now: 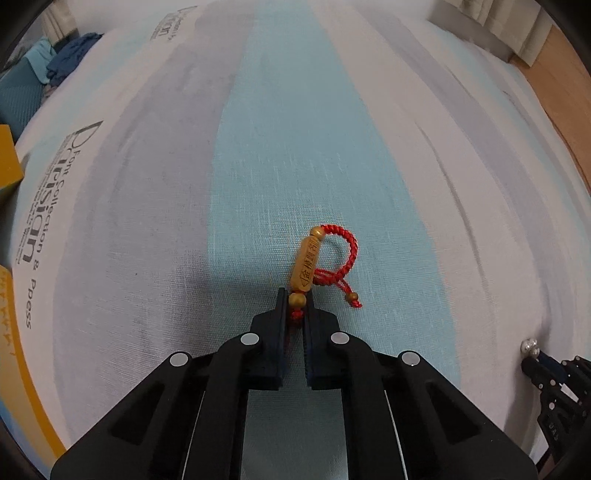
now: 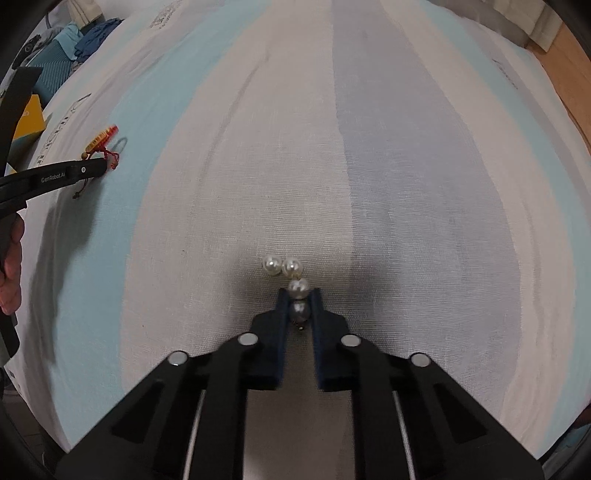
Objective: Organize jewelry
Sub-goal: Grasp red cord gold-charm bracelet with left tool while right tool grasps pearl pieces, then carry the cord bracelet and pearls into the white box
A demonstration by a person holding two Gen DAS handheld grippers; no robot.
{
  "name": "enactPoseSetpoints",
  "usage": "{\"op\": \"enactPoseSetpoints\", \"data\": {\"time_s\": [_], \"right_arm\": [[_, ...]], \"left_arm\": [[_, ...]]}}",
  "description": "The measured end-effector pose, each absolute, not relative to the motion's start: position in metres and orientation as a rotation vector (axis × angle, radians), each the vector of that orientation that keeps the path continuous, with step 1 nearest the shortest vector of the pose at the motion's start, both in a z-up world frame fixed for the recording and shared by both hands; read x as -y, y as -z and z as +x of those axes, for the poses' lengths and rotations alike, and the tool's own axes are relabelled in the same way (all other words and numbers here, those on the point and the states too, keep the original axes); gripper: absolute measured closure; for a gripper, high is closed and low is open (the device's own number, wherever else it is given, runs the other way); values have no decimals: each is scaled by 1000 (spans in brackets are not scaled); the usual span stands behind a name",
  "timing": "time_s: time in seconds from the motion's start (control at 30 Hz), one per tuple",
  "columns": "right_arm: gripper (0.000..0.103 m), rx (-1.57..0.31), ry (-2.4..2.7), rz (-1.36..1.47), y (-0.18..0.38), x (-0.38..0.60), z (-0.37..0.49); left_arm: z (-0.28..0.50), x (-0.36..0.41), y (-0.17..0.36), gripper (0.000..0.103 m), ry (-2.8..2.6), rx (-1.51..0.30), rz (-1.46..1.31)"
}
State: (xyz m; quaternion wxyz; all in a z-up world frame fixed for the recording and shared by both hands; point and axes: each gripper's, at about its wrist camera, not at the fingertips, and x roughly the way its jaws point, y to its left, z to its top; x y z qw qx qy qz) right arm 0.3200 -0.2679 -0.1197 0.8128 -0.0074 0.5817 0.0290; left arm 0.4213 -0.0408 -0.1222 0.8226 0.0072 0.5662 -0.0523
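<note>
My left gripper (image 1: 296, 300) is shut on a red braided cord bracelet (image 1: 321, 264) with a long gold engraved bead and small gold round beads; the jaws pinch it at one gold bead and the loop lies on the striped bedsheet (image 1: 184, 184). My right gripper (image 2: 298, 298) is shut on a pearl piece (image 2: 291, 275) of several white pearls, pinching the nearest pearls while the others rest on the sheet. The right gripper with its pearls also shows in the left wrist view (image 1: 532, 350). The left gripper (image 2: 105, 164) and red bracelet (image 2: 101, 142) also show in the right wrist view.
A yellow box (image 1: 7, 158) and a yellow-edged item (image 1: 14, 350) lie at the sheet's left. Blue clothes (image 1: 70, 55) are heaped at the far left. Wooden floor (image 1: 561, 85) and a curtain (image 1: 506, 22) are at the far right.
</note>
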Motion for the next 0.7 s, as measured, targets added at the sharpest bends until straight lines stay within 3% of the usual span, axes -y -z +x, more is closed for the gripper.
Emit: {"op": "enactPoseSetpoints", "data": {"time_s": [0.7], "right_arm": [[93, -1124, -69, 1, 60, 253, 310]], "left_arm": [[378, 22, 62, 98, 99, -1134, 37]]}}
